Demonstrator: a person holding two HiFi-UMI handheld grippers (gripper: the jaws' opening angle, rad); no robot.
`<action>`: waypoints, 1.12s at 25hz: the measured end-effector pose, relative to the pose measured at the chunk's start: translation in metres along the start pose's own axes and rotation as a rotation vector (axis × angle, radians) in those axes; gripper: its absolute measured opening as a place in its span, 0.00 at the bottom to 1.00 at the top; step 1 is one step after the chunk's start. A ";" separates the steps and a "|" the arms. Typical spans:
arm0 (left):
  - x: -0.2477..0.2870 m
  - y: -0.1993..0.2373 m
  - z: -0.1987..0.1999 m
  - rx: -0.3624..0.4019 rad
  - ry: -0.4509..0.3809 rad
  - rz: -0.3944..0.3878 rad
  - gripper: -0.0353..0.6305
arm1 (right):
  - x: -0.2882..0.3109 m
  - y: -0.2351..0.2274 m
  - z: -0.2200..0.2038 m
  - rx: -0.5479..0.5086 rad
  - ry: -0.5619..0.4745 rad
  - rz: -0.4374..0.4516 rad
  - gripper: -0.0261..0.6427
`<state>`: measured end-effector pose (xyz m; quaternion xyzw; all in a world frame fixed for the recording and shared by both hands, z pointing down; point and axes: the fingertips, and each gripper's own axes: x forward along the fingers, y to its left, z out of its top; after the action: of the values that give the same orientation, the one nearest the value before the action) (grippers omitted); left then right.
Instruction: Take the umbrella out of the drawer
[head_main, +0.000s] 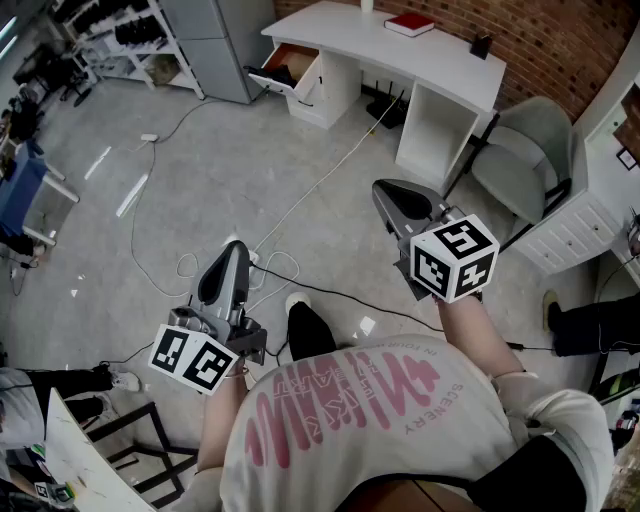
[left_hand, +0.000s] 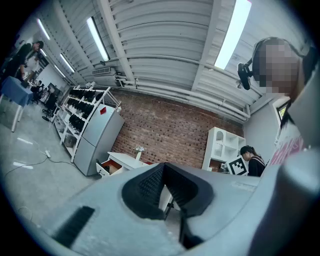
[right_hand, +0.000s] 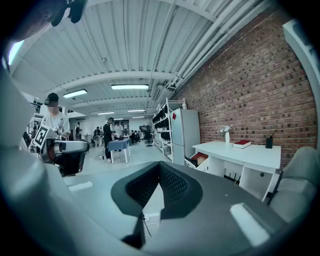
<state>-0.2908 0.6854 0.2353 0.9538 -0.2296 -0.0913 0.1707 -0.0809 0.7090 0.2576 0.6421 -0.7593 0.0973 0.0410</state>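
Note:
Far across the floor stands a white desk (head_main: 400, 55), and its left drawer (head_main: 292, 66) is pulled open. Something dark lies in the drawer; I cannot tell if it is the umbrella. My left gripper (head_main: 234, 250) is held low at the left, shut and empty. My right gripper (head_main: 386, 192) is higher at the right, also shut with nothing in it. Both are well short of the desk. The left gripper view shows the open drawer (left_hand: 110, 168) small beyond the closed left gripper (left_hand: 163, 167). In the right gripper view the drawer (right_hand: 198, 159) lies right of the right gripper (right_hand: 160, 166).
A red book (head_main: 409, 24) lies on the desk. A grey chair (head_main: 524, 152) stands right of it, beside a white drawer unit (head_main: 578, 228). Cables (head_main: 300, 198) run over the grey floor. A grey cabinet (head_main: 214, 42) stands left of the drawer. Another person's leg (head_main: 592, 324) is at the right.

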 end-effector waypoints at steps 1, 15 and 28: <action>0.002 0.004 0.000 -0.001 0.001 0.000 0.06 | 0.004 -0.001 0.000 0.003 0.003 -0.001 0.06; 0.055 0.111 0.029 -0.056 -0.012 0.014 0.06 | 0.110 -0.025 0.010 0.034 0.048 -0.033 0.06; 0.125 0.241 0.099 -0.030 -0.011 -0.008 0.06 | 0.257 -0.050 0.055 0.106 0.003 -0.089 0.06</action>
<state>-0.3042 0.3975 0.2199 0.9515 -0.2253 -0.1007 0.1836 -0.0726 0.4415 0.2564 0.6764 -0.7237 0.1364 0.0125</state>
